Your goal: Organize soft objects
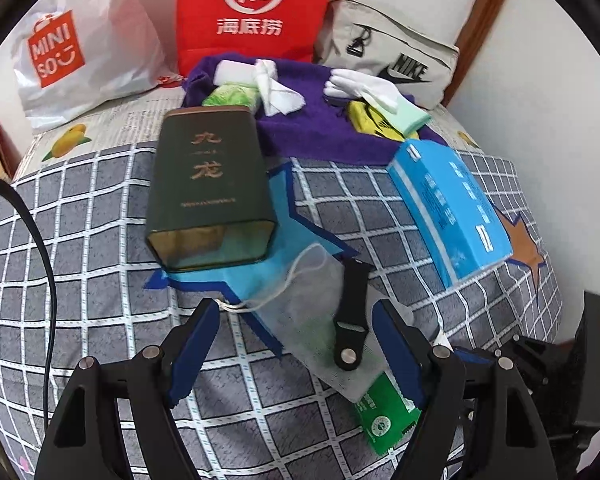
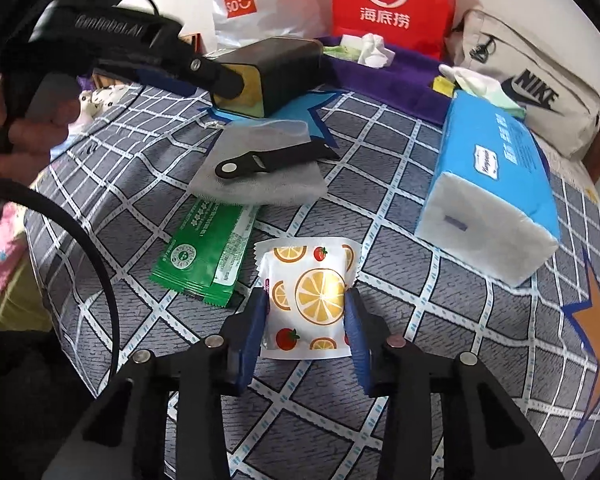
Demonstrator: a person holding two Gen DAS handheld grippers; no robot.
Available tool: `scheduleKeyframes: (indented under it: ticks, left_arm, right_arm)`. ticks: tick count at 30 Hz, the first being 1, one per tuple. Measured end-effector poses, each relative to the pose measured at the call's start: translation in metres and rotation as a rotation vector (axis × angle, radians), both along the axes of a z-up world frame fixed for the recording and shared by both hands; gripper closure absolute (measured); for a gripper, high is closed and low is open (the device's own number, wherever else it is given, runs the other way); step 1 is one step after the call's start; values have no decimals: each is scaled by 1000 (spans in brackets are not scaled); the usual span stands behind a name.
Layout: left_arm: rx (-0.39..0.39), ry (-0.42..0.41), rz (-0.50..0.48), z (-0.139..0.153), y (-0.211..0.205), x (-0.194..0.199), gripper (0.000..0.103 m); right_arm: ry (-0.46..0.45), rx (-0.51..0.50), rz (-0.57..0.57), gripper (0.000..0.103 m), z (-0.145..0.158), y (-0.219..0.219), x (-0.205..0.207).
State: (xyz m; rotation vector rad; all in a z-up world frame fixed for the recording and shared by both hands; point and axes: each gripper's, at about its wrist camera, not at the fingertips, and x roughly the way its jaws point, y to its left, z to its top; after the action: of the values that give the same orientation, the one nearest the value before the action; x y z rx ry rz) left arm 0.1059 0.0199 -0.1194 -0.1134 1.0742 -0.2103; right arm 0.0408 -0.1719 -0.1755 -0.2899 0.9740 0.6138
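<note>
Sorting looks partway done: gloves and cloths lie on the purple towel (image 1: 300, 128); right gripper (image 2: 306, 314) jaws clasp the citrus-print packet (image 2: 308, 300) on the bed, left gripper (image 1: 296, 344) jaws gape around the mesh pouch (image 1: 312, 312).

Bright, even light is filling both views; fisheye is bending the edges, dark corners vignetting, slight softness throughout.
</note>
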Motion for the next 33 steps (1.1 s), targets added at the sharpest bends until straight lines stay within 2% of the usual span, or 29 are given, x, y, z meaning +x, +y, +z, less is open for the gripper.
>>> scheduleKeyframes:
  ticks: [4, 9, 15, 19, 20, 21, 24, 31, 32, 33]
  left_arm:
    - [-3, 0, -40, -5, -13, -3, 26]
    - [-7, 9, -96, -21, -35, -1, 26]
    - [122, 12, -148, -45, -60, 3, 27]
    - [164, -15, -162, -48, -63, 3, 49]
    - [154, -20, -163, -46, -62, 2, 61]
    - [134, -20, -164, -45, -60, 2, 65]
    - [113, -30, -165, -40, -59, 0, 68]
    - [171, -24, -198, -45, -73, 8, 69]
    - [171, -27, -201, -45, -74, 9, 78]
    - [169, -32, -201, -45, -74, 10, 79]
  right_arm:
    - [28, 39, -25, 71, 3, -6, 3]
    - [28, 53, -74, 71, 12, -16, 5]
    - [4, 74, -122, 71, 27, -34, 4]
    - [0, 94, -155, 71, 33, -48, 5]
    - [-2, 92, -160, 71, 33, -50, 6]
    - [-4, 90, -166, 71, 34, -53, 7]
    - [-9, 96, -188, 71, 36, -59, 9]
    - [-19, 152, -196, 71, 47, -62, 6]
    - [-18, 151, -197, 71, 47, -62, 6]
    - [-17, 151, -199, 71, 47, -62, 6]
